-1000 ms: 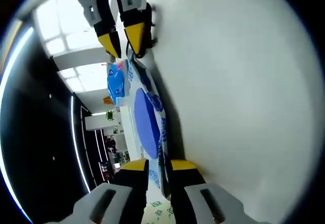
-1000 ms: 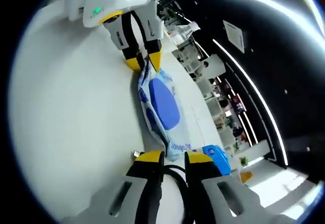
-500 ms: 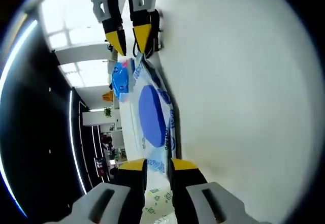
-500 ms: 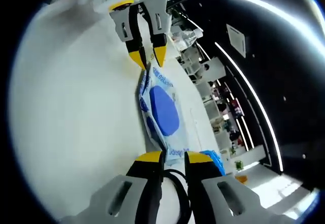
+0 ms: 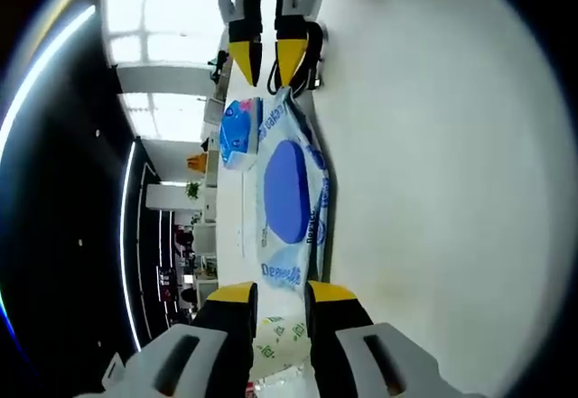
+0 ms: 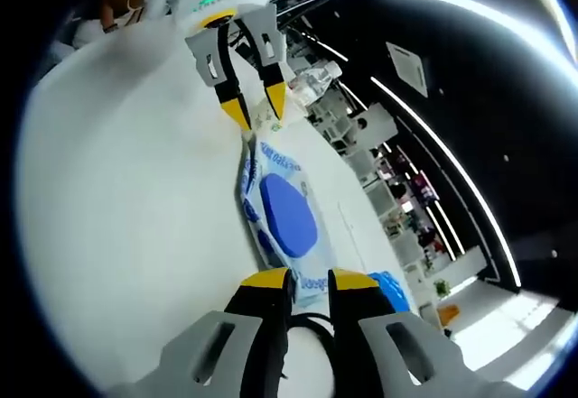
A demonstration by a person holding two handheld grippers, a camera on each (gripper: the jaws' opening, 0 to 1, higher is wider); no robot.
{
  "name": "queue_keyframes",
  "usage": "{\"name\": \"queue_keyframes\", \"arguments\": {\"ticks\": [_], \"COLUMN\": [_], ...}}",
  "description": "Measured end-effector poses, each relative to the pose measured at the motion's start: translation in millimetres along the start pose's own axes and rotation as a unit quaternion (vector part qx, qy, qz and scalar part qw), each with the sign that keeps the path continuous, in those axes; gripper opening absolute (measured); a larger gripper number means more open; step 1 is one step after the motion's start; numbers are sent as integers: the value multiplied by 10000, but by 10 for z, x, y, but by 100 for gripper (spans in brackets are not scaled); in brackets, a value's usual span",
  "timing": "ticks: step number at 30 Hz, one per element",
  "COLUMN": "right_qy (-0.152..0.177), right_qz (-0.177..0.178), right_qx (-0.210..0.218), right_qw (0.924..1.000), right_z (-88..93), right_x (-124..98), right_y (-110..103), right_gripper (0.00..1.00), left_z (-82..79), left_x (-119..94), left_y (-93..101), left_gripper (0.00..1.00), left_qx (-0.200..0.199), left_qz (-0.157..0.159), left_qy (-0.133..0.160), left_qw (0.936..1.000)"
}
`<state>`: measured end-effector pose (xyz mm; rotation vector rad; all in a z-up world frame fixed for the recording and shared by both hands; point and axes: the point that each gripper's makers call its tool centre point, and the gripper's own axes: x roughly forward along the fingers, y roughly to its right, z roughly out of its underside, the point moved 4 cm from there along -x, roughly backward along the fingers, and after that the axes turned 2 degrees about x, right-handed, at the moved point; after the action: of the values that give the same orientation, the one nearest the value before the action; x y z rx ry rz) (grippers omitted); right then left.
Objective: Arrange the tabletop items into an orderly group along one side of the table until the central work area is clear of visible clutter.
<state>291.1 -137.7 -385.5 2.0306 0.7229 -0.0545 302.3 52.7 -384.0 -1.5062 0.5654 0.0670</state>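
Observation:
A white and blue wet wipes pack with a blue oval lid stretches along the white table between my two grippers. In the left gripper view its near end lies just ahead of my left gripper, whose jaws stand apart. My right gripper comes in from the top, its yellow tips at the pack's far corner. In the right gripper view the wet wipes pack runs from my right gripper, shut on its near end, up to the left gripper, which is open at its far end.
A small blue tissue packet lies beside the wet wipes pack, also seen as the blue packet. A black cable lies by the right gripper. A white packet with green marks lies under my left jaws. The table spreads wide and bare.
My left jaws have spread a little and the pack's end has slipped out ahead of them. Both views have rolled and drawn back slightly; the right jaws keep the same gap.

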Motion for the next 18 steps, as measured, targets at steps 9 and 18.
{"name": "queue_keyframes", "arguments": {"ticks": [9, 18], "right_qy": [237, 444], "right_qz": [-208, -244], "right_qx": [551, 822], "right_qw": [9980, 9953], "right_z": [-58, -123], "right_x": [33, 29], "right_y": [-32, -12], "right_gripper": [16, 18], "left_z": [56, 219], "left_x": [-123, -244], "left_y": [-122, -106], "left_gripper": [20, 21], "left_qx": [-438, -1411], "left_qz": [-480, -502], "left_qy": [202, 409], "left_qw": [9977, 9879]}}
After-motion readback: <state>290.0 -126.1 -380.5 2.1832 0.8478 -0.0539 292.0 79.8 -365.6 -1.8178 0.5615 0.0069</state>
